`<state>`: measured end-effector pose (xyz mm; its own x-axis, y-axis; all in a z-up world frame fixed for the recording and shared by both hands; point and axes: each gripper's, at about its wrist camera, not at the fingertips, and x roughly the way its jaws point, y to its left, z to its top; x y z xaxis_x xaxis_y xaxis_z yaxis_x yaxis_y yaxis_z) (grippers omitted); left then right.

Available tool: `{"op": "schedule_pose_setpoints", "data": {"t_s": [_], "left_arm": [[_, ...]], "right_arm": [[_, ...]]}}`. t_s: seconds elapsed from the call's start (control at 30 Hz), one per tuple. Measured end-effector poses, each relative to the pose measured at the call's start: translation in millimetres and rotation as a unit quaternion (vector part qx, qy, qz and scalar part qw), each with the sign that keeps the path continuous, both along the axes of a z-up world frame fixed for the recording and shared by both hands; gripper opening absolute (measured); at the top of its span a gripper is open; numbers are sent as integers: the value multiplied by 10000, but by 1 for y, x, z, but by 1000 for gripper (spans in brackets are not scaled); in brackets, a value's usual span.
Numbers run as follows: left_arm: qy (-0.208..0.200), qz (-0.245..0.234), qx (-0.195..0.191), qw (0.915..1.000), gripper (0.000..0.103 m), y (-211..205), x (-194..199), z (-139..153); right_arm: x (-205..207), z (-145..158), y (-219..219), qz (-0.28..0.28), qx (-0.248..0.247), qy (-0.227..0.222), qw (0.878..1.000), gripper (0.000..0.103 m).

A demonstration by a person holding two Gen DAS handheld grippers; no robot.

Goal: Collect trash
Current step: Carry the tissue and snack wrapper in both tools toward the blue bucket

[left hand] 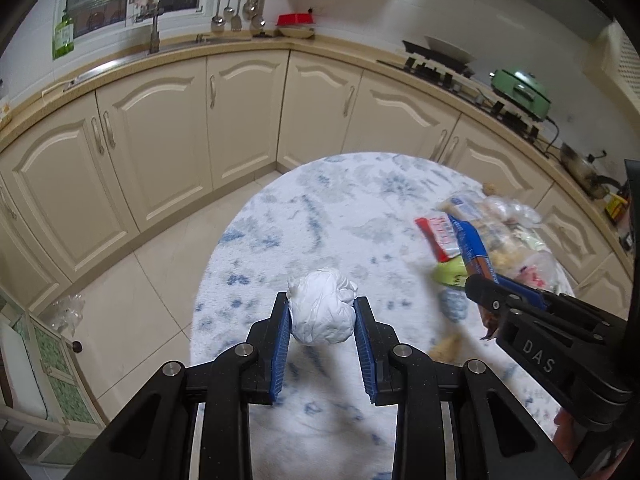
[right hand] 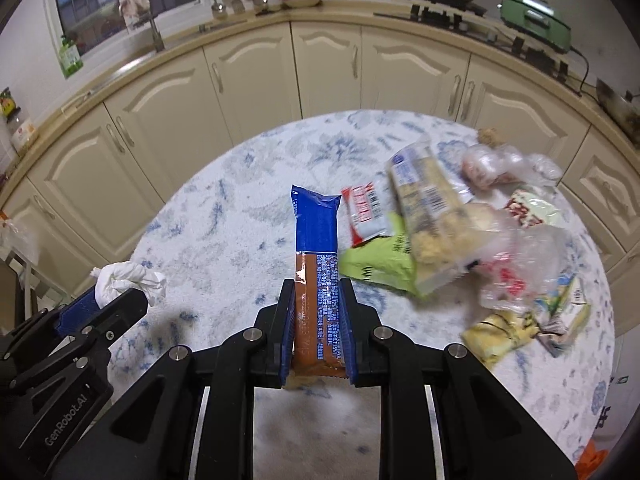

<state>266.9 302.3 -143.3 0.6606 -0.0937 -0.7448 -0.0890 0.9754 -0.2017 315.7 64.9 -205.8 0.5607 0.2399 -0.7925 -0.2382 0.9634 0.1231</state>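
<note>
My left gripper is shut on a crumpled white tissue ball, held above the round table with a blue-and-white floral cloth. It also shows in the right wrist view at the left. My right gripper is shut on a long blue-and-brown snack wrapper, held upright above the table. A pile of trash lies on the table's right side: a red-and-white wrapper, a green packet, clear plastic bags and a yellow packet.
Cream kitchen cabinets curve behind the table, with a sink and hanging utensils above. A stove and a green appliance stand on the counter at right. A tiled floor lies left of the table.
</note>
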Motion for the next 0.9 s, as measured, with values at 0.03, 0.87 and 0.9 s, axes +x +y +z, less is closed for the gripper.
{"op": "schedule_pose_setpoints", "data": {"t_s": [0.03,0.87,0.9], "left_arm": [[-37,-33,20,10000,27,-6,-3,4],[-123,-1843,383,9820,27,-250,-23,41],[-122,-1939,414,9801,27,-261,-22,40]], "right_arm": [[-2,3,-5,-18,30,-24,10000,20],[-72,19,-244,-1646,735,-311,9831,20],[-74,18,-255,-1732,758,-314,9815,20]]}}
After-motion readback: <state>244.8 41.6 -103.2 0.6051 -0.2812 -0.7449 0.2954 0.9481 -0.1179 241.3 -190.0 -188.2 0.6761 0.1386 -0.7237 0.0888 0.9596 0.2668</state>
